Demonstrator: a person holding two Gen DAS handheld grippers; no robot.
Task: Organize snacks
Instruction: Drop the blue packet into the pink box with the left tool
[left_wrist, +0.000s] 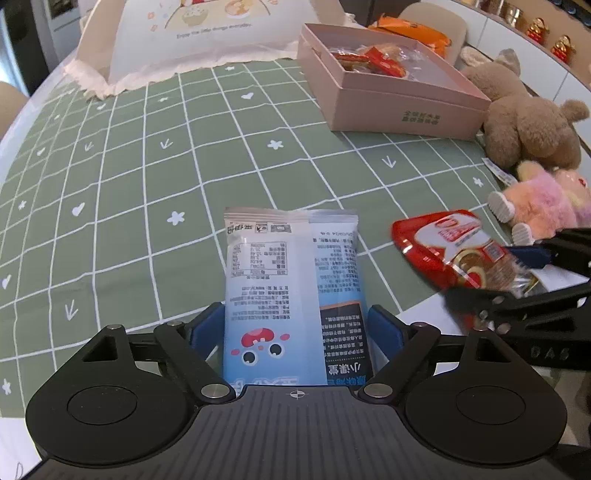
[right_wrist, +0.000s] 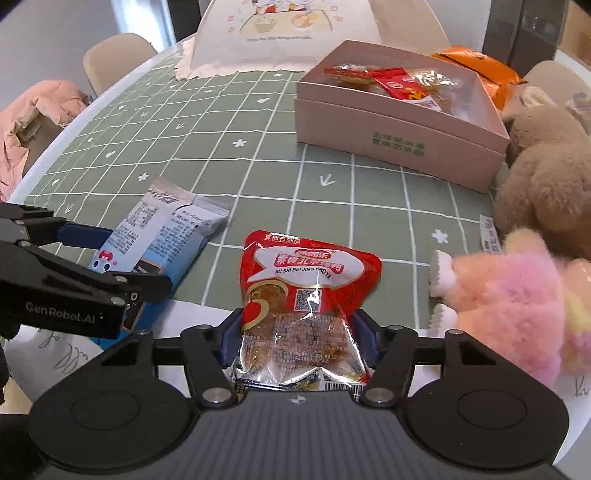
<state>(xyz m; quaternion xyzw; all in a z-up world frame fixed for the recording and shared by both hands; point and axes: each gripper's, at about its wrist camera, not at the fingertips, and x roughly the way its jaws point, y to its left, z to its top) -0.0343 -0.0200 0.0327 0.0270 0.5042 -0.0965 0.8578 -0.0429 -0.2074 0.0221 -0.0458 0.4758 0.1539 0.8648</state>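
My left gripper (left_wrist: 295, 328) is shut on a pale blue snack packet (left_wrist: 284, 280) near the table's front edge. The packet also shows in the right wrist view (right_wrist: 166, 232). My right gripper (right_wrist: 299, 332) is shut on a red snack packet (right_wrist: 306, 288), which also shows in the left wrist view (left_wrist: 450, 247). A pink open box (left_wrist: 402, 107) holding several red-wrapped snacks stands at the far right of the table. It also shows in the right wrist view (right_wrist: 399, 129).
A green checked tablecloth (left_wrist: 147, 166) covers the table. A brown teddy bear (left_wrist: 528, 122) and a pink plush toy (right_wrist: 517, 295) lie at the right. An orange packet (right_wrist: 476, 62) lies behind the box. A white printed bag (left_wrist: 207, 33) stands at the back.
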